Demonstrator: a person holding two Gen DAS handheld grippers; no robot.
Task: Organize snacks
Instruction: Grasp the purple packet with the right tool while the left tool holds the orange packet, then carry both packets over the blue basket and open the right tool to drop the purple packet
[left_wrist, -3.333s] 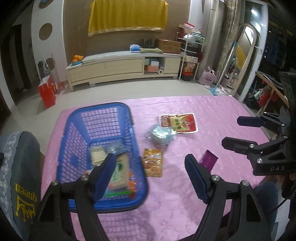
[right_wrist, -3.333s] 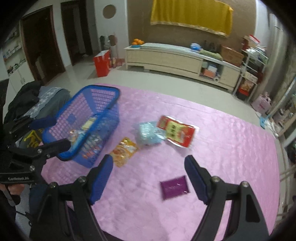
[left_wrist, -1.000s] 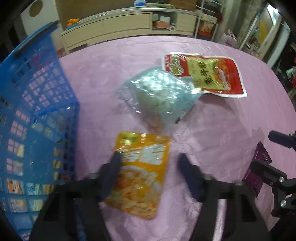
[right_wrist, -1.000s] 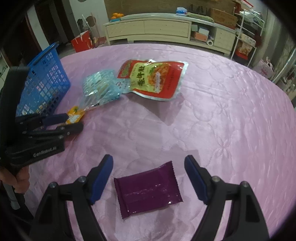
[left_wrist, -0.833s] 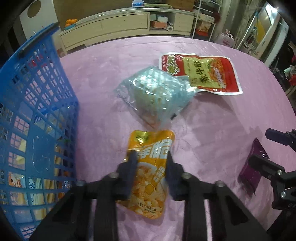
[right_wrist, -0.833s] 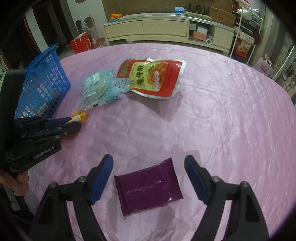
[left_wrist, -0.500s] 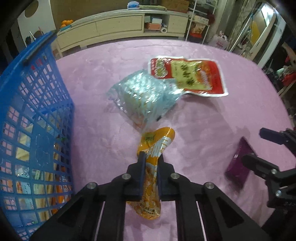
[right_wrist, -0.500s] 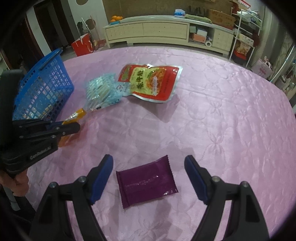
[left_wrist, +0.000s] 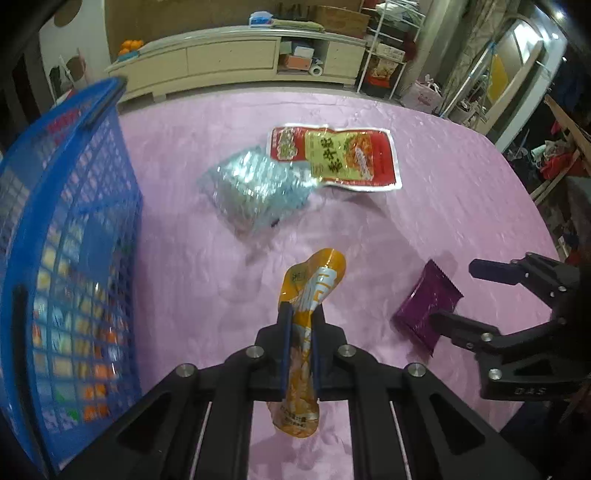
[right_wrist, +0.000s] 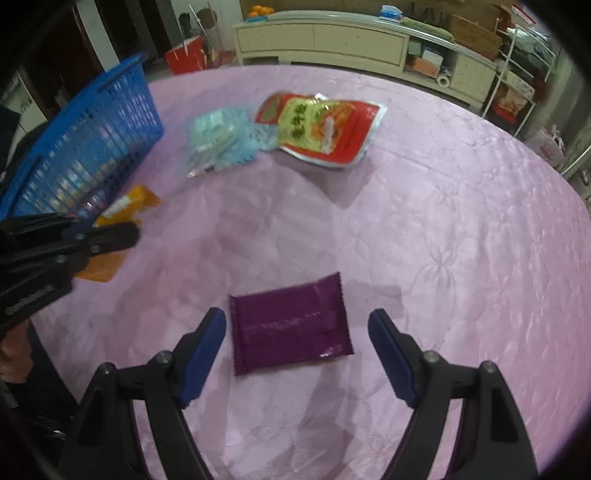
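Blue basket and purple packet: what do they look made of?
Blue basket: seemingly rigid moulded plastic, judging by its even grid of openings and solid rim. Purple packet: likely thin plastic or foil film, glossy, with crimped zigzag ends and a highlight near one corner; which film I cannot tell.

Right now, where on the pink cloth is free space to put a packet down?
Free: the wide cloth right of the red pouch and purple packet. Crowded: beside the blue basket, near the pale-blue bag and the held orange pouch.
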